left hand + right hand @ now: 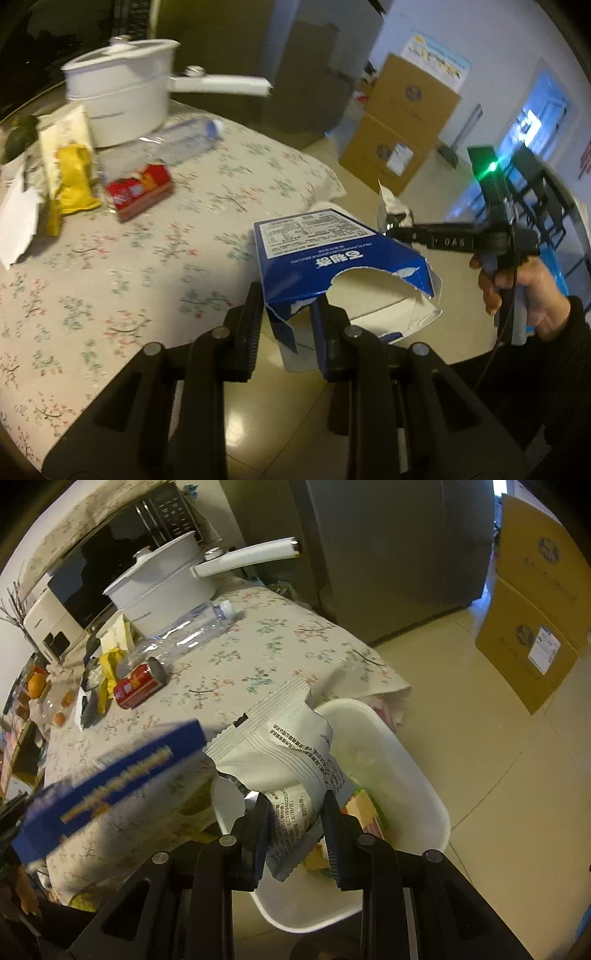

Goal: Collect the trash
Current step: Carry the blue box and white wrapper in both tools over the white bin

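I judge I'm at the drop-off step: both loads are off the bench [280,642] and need to go into the white bin [417,775] standing on the floor just beside the bench corner.

My right tongs [295,834] are closed part-way on a white snack wrapper [280,760], pinching its lower end; the wrapper hangs right over the bin's mouth, above the scraps already inside. The next move here calls for simply opening the tongs and letting it fall.

My left tongs [286,325] are clamped on the torn edge of a blue carton [332,258], one finger outside the flap and one inside. In the right wrist view the carton sits beside the bin, over the bench edge, so I think it must travel across to the bin before I release. The grip is on ripped card, which could tear or slip.

Still on the bench, well back from the bin: a red can [138,686], a clear bottle [184,635] and a yellow wrapper [74,177].
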Demonstrator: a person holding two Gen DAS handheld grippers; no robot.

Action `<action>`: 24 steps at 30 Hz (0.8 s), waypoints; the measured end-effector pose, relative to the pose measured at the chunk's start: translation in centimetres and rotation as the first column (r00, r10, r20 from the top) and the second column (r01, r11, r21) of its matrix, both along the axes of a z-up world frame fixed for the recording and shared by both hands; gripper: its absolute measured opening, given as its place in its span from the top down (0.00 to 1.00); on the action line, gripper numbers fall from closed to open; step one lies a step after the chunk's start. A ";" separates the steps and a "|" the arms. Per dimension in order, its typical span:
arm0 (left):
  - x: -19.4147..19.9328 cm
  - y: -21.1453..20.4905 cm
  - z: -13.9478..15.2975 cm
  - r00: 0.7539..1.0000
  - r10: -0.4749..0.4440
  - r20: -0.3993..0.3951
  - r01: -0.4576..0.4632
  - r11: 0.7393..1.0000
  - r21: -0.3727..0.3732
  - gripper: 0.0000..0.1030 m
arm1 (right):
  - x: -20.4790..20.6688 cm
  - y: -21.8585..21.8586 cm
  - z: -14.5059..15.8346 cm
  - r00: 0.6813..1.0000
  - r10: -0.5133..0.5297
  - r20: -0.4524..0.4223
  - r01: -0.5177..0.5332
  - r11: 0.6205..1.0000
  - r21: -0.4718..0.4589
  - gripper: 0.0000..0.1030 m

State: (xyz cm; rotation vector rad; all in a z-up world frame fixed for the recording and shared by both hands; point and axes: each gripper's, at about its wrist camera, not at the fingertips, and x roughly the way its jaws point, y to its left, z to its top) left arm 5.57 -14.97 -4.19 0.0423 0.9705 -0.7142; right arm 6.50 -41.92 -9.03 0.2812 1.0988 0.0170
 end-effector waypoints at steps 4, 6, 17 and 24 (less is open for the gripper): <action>-0.1 -2.2 -1.4 0.999 -0.040 -0.025 0.041 0.998 0.041 0.73 | -0.5 -1.0 -0.7 1.000 -0.015 -0.017 0.015 1.000 -0.005 0.73; -0.2 -3.4 -2.0 0.998 -0.061 -0.033 0.063 0.996 0.056 0.73 | -0.7 -1.3 -0.8 1.000 -0.020 -0.020 0.020 1.000 -0.006 0.73; -2.1 -8.6 -3.6 0.980 -0.197 -0.028 0.199 0.973 0.119 0.73 | -1.6 -2.5 -0.9 0.999 -0.040 -0.022 0.039 0.999 -0.011 0.72; -1.1 -9.7 -5.2 0.982 -0.181 -0.043 0.186 0.971 0.150 0.73 | -1.8 -2.9 -1.6 0.998 -0.051 -0.045 0.050 0.999 -0.012 0.72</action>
